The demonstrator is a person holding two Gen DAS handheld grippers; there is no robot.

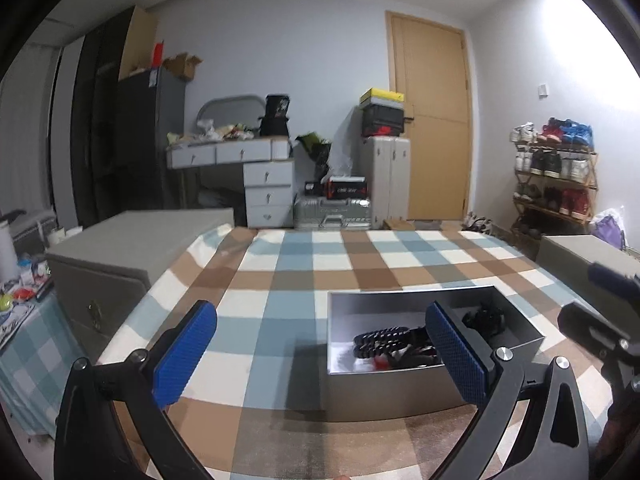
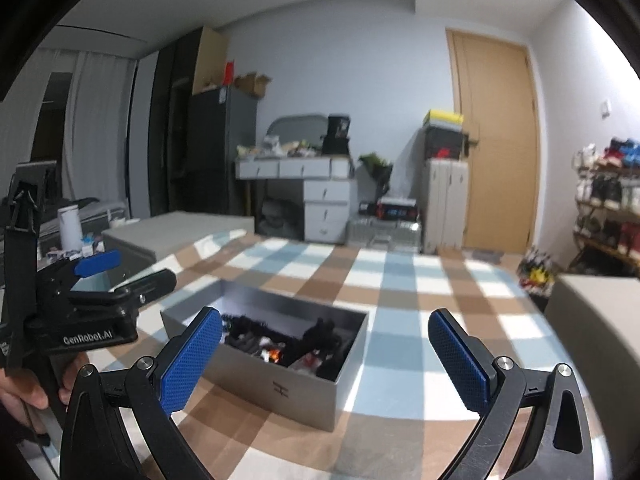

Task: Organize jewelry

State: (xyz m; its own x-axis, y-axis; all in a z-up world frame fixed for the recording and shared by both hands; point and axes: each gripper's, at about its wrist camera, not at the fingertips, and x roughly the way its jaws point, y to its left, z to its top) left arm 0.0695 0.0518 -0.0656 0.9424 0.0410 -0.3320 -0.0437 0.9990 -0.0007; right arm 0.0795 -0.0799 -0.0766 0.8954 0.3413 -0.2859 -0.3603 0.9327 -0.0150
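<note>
Both my grippers are up over the table, nothing in either one. My left gripper (image 1: pixel 320 356) has its blue textured pads (image 1: pixel 184 354) spread wide apart, empty. My right gripper (image 2: pixel 326 360) likewise, blue pads (image 2: pixel 190 360) far apart, nothing between them.

Task item: open rectangular grey metal box (image 1: pixel 404 394) sitting on the blue, brown and white checked tablecloth (image 1: pixel 288 288). In the left wrist view it lies ahead and to the right, with the right-hand pad overlapping its near right corner in the picture; can't tell if it touches. In the right wrist view the same box (image 2: pixel 276 390) sits ahead, left of centre, turned at an angle, between the two pads in the picture, with a small logo on its near wall.

Inside the box: black braided bracelets (image 1: pixel 384 340) lying toward the near left, a dark tangled clump of jewelry (image 1: pixel 486 318) toward the far right, and a bit of red and white at the bottom, too small to identify. The right view shows the contents as a dark jumble (image 2: pixel 280 340) with an orange-red spot.

The left gripper's body shows in the right wrist view at left, black with white "GenRobot.AI" lettering (image 2: pixel 86 338), and a hand (image 2: pixel 28 388) is wrapped round its handle. The right gripper's black body pokes in at the right edge of the left view (image 1: pixel 600 328).

Background: wooden door (image 1: pixel 434 120), grey drawer desk (image 1: pixel 256 172), shoe rack (image 1: pixel 554 168).
</note>
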